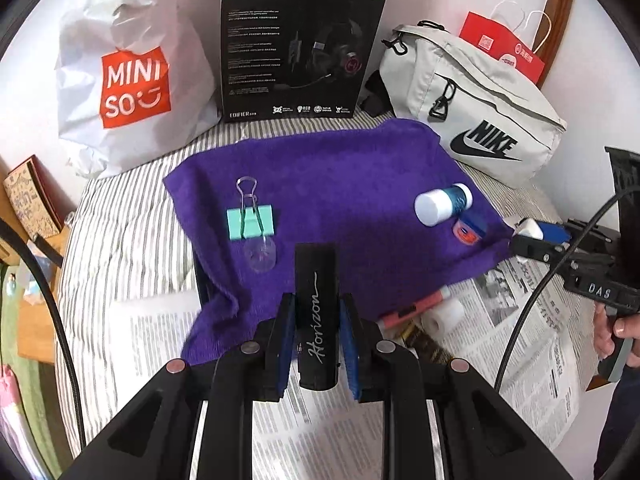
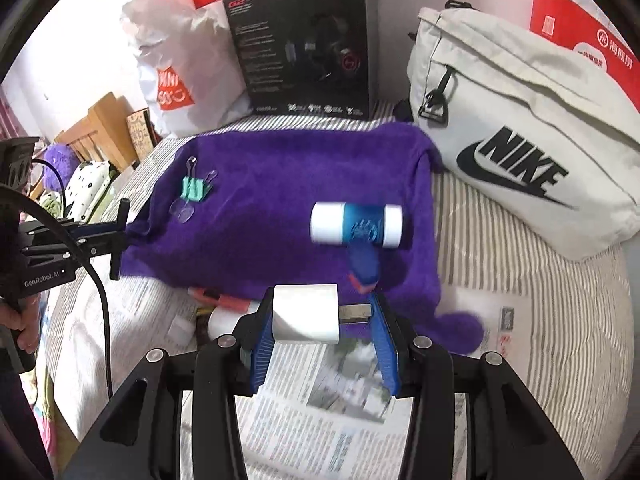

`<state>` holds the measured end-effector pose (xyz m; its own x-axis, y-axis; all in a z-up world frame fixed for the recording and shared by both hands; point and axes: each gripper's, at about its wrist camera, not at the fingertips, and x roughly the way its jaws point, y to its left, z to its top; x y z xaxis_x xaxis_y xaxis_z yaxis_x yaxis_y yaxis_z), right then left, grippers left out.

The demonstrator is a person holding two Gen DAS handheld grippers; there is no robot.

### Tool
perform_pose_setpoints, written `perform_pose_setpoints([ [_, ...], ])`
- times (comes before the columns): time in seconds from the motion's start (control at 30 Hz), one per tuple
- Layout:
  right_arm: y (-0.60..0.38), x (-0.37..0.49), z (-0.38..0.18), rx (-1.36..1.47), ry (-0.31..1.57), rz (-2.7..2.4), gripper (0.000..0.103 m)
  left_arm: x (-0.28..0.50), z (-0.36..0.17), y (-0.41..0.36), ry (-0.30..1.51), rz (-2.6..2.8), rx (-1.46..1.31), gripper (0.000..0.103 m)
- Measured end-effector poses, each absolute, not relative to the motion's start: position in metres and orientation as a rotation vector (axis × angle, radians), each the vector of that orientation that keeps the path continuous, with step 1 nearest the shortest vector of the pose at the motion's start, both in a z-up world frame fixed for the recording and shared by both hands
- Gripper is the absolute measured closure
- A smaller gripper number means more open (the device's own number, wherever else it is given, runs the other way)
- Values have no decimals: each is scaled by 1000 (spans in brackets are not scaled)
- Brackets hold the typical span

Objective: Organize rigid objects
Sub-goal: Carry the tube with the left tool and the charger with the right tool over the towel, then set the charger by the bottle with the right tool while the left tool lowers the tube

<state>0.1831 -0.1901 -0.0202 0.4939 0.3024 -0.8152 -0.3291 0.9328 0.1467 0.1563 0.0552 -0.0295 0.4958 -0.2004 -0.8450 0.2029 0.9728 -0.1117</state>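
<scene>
purple towel [image 1: 320, 184] on the bed carries a mint binder clip [image 1: 251, 222]; near it, left fingers [image 1: 285, 332] clamp a black case [image 1: 316, 320], right fingers [image 2: 264, 332] pinch what seems a white charger [image 2: 306, 314].

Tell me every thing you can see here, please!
Towel: one, purple, spread on striped bed.
Binder clip: one, mint green, towel's left part.
Bottle: one, blue with white ends, lying on towel.
Small jar: one, blue and red, near bottle.
Nike bag: one, pale grey, right.
Miniso bag: one, white, left.
Headset box: one, black, back.
Newspaper: sheets, front.
Black case: one, in left hand-held gripper.
Plug adapter: one, white, in right hand-held gripper.
</scene>
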Motion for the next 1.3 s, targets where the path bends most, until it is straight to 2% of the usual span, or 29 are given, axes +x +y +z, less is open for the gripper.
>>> perform_pose_setpoints([
  [0.47, -184, 255, -17, 3, 955, 351, 59, 196, -54, 59, 1069, -254, -2, 82],
  [0.8, -173, 302, -45, 4, 974, 324, 59, 210, -72, 58, 1109, -264, 11, 82],
  [1.3, -160, 330, -83, -65, 1049, 303, 59, 219, -94, 47, 1152, -282, 59, 82],
])
